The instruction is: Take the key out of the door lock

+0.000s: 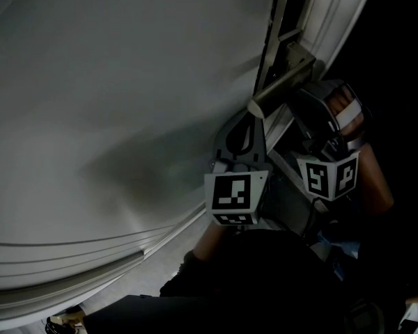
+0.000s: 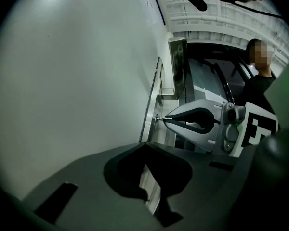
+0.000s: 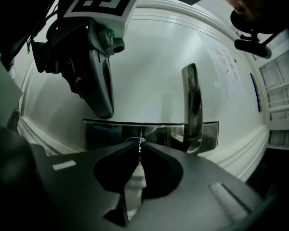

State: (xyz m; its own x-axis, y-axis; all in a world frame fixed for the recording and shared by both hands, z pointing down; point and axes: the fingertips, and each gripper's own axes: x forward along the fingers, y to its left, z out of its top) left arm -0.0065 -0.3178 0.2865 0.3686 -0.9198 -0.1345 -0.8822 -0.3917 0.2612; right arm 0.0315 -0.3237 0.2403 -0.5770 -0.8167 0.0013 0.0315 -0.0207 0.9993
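Note:
The key (image 3: 140, 147) is a small metal piece sticking out of the shiny lock plate (image 3: 106, 133) on the white door (image 1: 111, 82). My right gripper (image 3: 140, 149) is shut on the key, fingertips pinched right at the plate. In the left gripper view the right gripper (image 2: 160, 120) shows side-on, its tips at the key (image 2: 157, 119) on the door's edge. My left gripper (image 2: 144, 146) is shut on nothing and hangs beside the door, just left of the right one. In the head view both grippers (image 1: 254, 113) (image 1: 299, 127) sit below the lever handle (image 1: 282, 82).
The lever handle (image 3: 192, 107) stands out from the plate just right of the key. A moulded door frame (image 3: 241, 148) curves along the lower right. A person in dark clothes (image 2: 260, 81) stands beyond the doorway. The scene is dim.

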